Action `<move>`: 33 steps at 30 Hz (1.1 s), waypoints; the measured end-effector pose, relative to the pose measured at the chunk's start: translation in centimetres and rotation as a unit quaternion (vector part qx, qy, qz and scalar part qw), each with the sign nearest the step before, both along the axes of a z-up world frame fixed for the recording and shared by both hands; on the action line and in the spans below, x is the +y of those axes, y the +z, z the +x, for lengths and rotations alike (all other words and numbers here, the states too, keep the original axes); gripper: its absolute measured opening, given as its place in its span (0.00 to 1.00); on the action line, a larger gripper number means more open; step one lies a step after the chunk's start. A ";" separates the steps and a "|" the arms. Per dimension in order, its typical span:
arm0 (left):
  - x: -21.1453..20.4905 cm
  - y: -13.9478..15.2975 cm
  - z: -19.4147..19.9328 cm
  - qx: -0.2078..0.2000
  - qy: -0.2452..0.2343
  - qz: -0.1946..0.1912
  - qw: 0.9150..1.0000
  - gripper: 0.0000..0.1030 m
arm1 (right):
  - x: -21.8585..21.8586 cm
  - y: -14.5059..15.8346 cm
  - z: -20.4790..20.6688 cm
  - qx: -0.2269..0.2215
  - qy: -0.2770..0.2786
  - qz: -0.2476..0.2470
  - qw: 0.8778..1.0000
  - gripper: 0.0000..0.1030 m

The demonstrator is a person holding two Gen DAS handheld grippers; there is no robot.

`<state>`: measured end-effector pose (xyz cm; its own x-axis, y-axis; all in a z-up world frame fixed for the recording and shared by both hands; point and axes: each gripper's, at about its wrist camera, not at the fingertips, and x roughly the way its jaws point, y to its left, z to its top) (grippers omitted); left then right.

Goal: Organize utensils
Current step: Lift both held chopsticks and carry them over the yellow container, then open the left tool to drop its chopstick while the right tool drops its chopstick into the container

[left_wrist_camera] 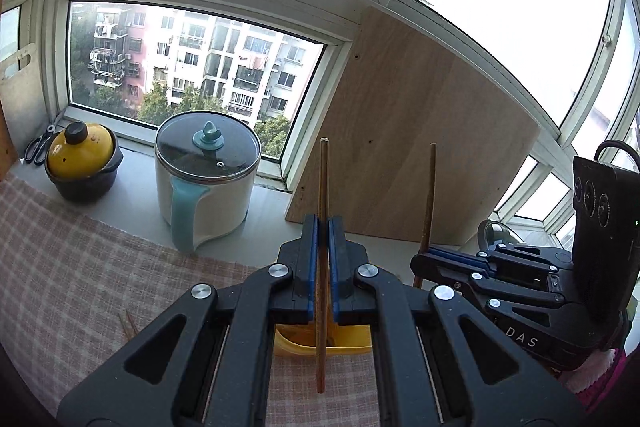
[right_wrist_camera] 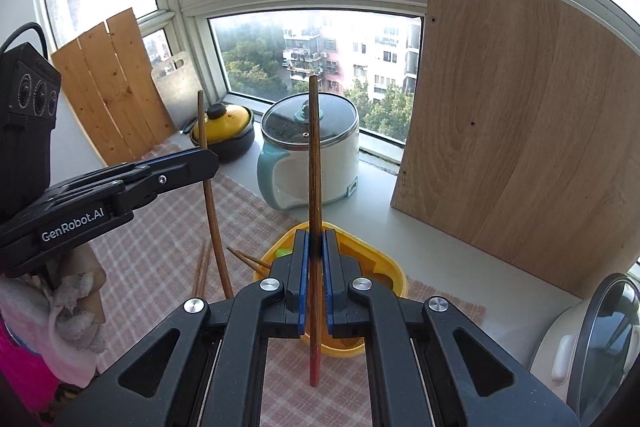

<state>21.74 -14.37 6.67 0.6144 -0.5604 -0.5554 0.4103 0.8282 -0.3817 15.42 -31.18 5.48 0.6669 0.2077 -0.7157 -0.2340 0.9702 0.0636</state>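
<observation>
Left wrist view
- Left gripper (left_wrist_camera: 323,227): we see its blue-padded jaws clenched on a light wooden chopstick (left_wrist_camera: 322,187), which stands nearly upright, one end above the fingertips and the other hanging down past the frame of the gripper.
- Yellow container (left_wrist_camera: 344,345): it sits on the checked cloth (left_wrist_camera: 80,267) right under our jaws, mostly hidden by them.
- Right gripper (left_wrist_camera: 420,261): we see it from the side at the right, clamped on a darker chopstick (left_wrist_camera: 430,195) that also stands upright.
- Loose chopsticks (left_wrist_camera: 129,323): a couple of tips lie on the cloth at the lower left.
- Background: a white pot with a teal handle and glass lid (left_wrist_camera: 206,179), a yellow-lidded dark pot (left_wrist_camera: 82,163) and a leaning wooden board (left_wrist_camera: 416,147) stand along the window sill.

Right wrist view
- Right gripper (right_wrist_camera: 316,247): we see the pads closed tight on the dark chopstick (right_wrist_camera: 314,167), upright, its lower end red.
- Yellow container (right_wrist_camera: 384,271): it lies directly below the jaws on the checked cloth (right_wrist_camera: 160,267), and chopstick ends (right_wrist_camera: 248,259) rest over its left rim.
- Left gripper (right_wrist_camera: 208,161): it comes in from the left, gripping the lighter chopstick (right_wrist_camera: 210,207), which slants down towards the cloth.
- Loose chopsticks (right_wrist_camera: 200,271): they lie on the cloth, just left of the container.
- Hand: a gloved hand (right_wrist_camera: 72,307) and a pink sleeve show under the left gripper.
</observation>
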 end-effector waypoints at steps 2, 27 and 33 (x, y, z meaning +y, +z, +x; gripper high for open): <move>-0.3 0.2 0.6 -0.003 0.002 0.001 1.000 0.03 | -0.3 0.0 0.5 0.001 -0.002 0.002 1.000 0.05; -2.3 -0.7 4.8 -0.002 0.024 0.021 0.999 0.03 | -2.4 -1.5 4.9 0.012 -0.027 0.009 1.000 0.05; -2.4 -1.4 4.5 0.007 0.017 0.024 1.000 0.03 | -2.5 -2.4 5.0 0.022 -0.028 0.012 0.999 0.05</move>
